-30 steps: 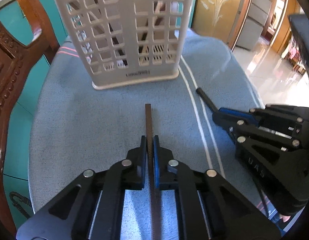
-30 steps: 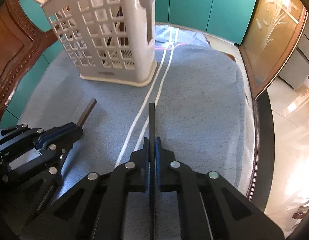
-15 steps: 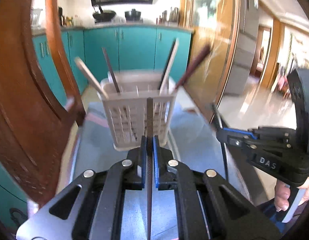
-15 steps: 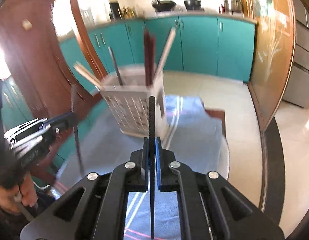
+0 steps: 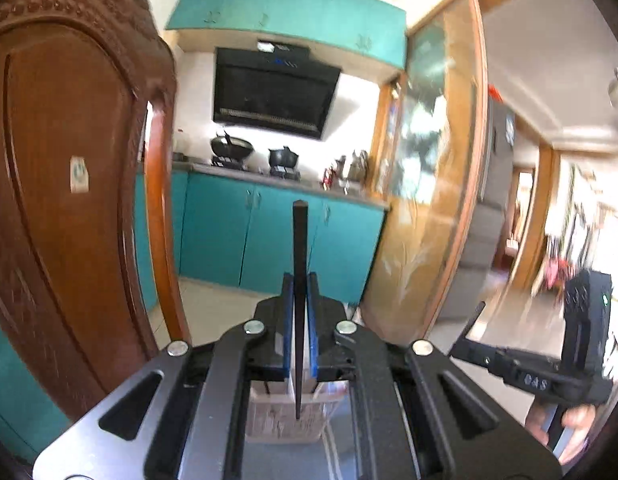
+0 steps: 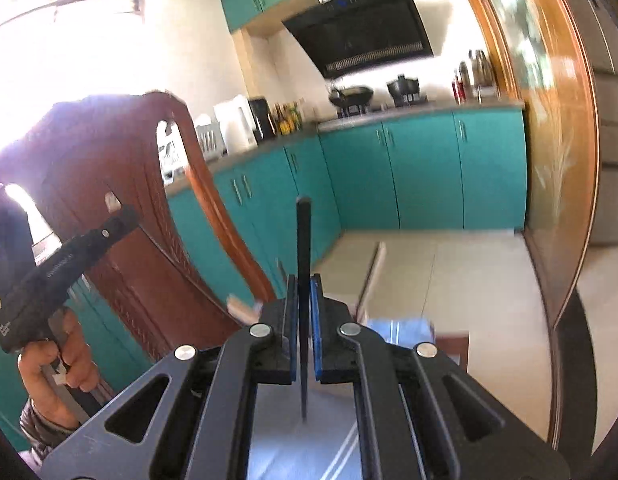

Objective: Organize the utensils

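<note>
left wrist view: left gripper (image 5: 300, 284) pinches a dark chopstick (image 5: 299, 248) above the white basket (image 5: 285, 420). right gripper (image 6: 304, 286) pinches a black chopstick (image 6: 303, 240).

Home kitchen: teal cabinets (image 6: 421, 172), range hood (image 5: 273, 92), stovetop pots (image 5: 284, 157).
</note>
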A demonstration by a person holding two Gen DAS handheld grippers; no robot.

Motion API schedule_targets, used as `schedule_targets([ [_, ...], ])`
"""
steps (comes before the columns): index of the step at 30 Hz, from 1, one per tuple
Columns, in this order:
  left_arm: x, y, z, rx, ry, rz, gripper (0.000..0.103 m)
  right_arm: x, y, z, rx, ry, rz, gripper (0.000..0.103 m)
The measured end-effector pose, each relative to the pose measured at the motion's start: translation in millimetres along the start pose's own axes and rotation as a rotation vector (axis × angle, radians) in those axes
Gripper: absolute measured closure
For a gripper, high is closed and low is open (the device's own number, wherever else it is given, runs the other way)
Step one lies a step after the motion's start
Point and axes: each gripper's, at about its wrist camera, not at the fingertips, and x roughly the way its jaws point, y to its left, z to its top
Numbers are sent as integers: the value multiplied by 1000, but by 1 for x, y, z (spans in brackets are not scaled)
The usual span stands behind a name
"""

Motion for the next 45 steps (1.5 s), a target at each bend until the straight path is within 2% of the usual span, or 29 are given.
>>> schedule_targets([
  [3,14,15,17,-68,-34,11,96,7,3,24,34,-49,24,96],
  [8,41,36,22,-123,-73,79,96,28,2,40,65,-123,-5,96],
  [11,63,41,13,-137,-45,84,96,48,-4,42,86,-144,-44,96],
  [15,96,40,-3,-99,16,126,96,71,-14,35,104,-158,-96,96],
  [22,122,30,-28,-12,81,182,96,119,-22,7,61,-45,-177,96],
  [28,133,27,-42,26,117,198,96,137,-21,-13,23,20,-207,96],
  [35,134,29,-53,22,153,201,96,137,-17,-21,6,30,-217,96],
  [38,130,29,-56,29,156,204,95,131,-15,-23,10,24,-221,89],
  [40,129,28,-57,31,157,205,88,124,-13,-24,15,13,-208,80],
  [41,127,27,-57,32,157,202,77,119,-11,-22,12,2,-201,77],
  [43,121,24,-56,41,142,201,67,104,-6,-20,-2,-39,-199,67],
  [45,112,18,-54,66,118,203,63,85,0,-19,-20,-85,-206,61],
])
